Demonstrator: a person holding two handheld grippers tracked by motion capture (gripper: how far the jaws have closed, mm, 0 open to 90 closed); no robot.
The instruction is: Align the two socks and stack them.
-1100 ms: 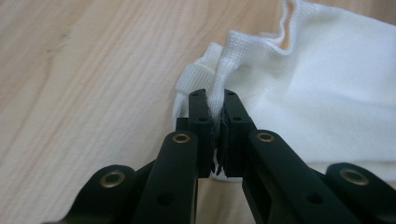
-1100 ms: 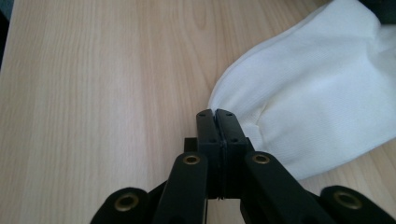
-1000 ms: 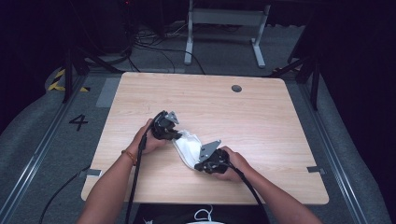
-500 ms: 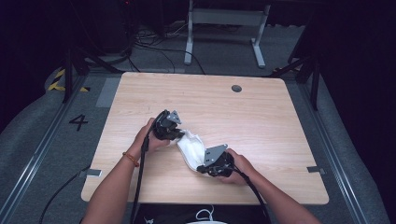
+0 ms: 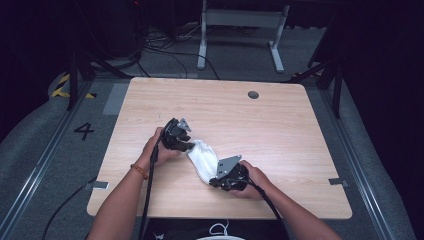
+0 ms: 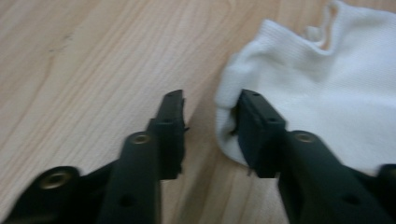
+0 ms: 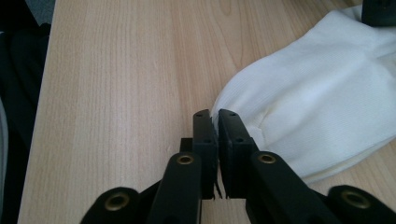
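A white sock (image 5: 204,157) lies flat on the wooden table (image 5: 280,135), stretched between my two grippers. My left gripper (image 5: 188,146) sits at its upper-left end. In the left gripper view that gripper (image 6: 212,95) has just been opening: its jaws stand apart, and the sock (image 6: 322,79) rests against the inner face of one jaw, unpinched. My right gripper (image 5: 212,181) is at the lower-right end. Its jaws (image 7: 211,113) have just opened to a thin slit, with the sock's edge (image 7: 317,88) at their tips and nothing seen between the pads.
A round cable hole (image 5: 253,94) sits near the table's far edge. The near edge runs just behind both forearms. Beyond the table, a grey metal stand (image 5: 240,20) and cables lie on the floor; a "4" marker (image 5: 84,131) is at left.
The left gripper's jaws have come apart and let the sock's end down onto the table. The right gripper's jaws have parted slightly. Both hands stay about where they were.
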